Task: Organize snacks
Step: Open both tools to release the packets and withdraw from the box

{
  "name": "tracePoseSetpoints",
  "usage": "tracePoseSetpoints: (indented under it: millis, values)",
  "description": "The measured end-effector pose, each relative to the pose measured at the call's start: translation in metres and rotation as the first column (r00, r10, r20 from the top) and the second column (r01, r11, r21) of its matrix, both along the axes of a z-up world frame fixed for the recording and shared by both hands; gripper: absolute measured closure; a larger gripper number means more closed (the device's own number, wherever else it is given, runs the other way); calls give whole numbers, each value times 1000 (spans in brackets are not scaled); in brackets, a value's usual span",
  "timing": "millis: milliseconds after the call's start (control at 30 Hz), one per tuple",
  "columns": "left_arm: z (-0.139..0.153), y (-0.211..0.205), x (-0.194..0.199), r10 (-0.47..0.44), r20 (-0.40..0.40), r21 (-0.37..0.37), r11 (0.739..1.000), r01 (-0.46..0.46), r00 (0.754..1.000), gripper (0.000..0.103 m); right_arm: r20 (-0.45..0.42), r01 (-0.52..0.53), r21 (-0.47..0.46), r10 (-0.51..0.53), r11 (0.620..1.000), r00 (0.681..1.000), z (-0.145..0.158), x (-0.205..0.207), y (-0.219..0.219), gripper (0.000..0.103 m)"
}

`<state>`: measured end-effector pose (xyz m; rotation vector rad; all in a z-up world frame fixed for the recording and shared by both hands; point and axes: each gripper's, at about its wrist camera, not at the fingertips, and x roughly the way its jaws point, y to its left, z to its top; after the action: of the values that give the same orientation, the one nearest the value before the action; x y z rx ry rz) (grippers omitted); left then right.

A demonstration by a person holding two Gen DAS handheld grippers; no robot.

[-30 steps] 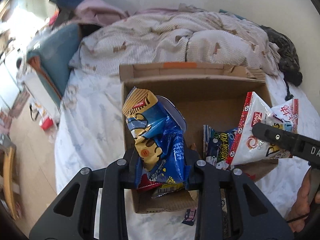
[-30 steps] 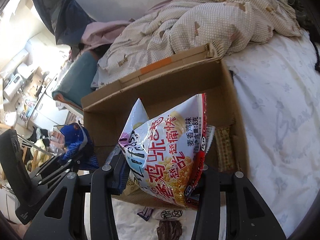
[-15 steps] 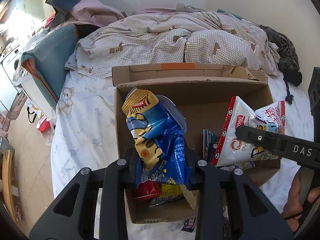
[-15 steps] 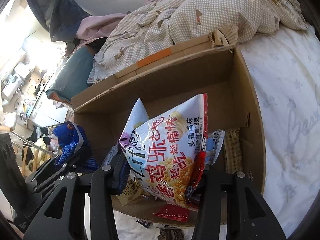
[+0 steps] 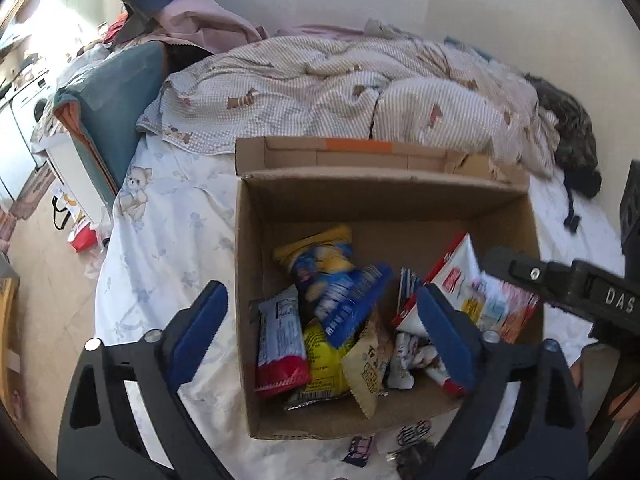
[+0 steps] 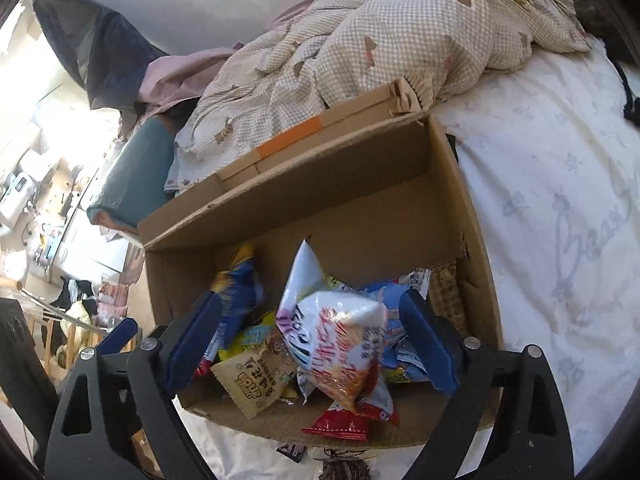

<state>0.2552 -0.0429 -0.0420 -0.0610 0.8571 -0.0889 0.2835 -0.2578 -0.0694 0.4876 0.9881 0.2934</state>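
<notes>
Both bags are away! The left gripper (image 5: 320, 320) has just been opening, jaws wide apart, nothing between its pads, and the blue-and-yellow chip bag (image 5: 328, 280) sits blurred on the left side of the cardboard box (image 5: 384, 208), on top of the wrappers there. Over to the right gripper (image 6: 312, 344): it too has just been opening, jaws spread, and the white-and-red snack bag (image 6: 340, 344) lies loose between them, not pinched, landing mid-box on the pile. So this looks like the drop-in step, just finishing. Next move, I'd say: lift both grippers clear of the box and go for the stray packets (image 5: 384, 444) lying on the sheet just outside the near wall; that calls for a low reach and a flat pinch. The box rests on a soft white bedsheet (image 5: 168, 248). A rumpled checked quilt (image 5: 360, 92) is heaped at the far side, a teal cushion (image 5: 116, 96) far left, and the floor beyond looks cluttered.
</notes>
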Motion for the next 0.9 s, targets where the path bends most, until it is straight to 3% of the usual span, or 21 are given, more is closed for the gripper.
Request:
tracePoseSetpoints:
  millis: [433,700,900]
  values:
    - [6,-1,-14,-10,5,-3,1000,10,1000,9,-7,-10,-13,10,1000,1000,8,-10,-2,11]
    - [23,18,-36,33,28,-20,999,-33,999,9,5,12,-5,-12,1000,1000,21,-32,-4,11]
    - [23,32,-55,82,-11,-62,995,-82,997,9,1,21,-21,-21,1000,1000,26,-56,-5,11]
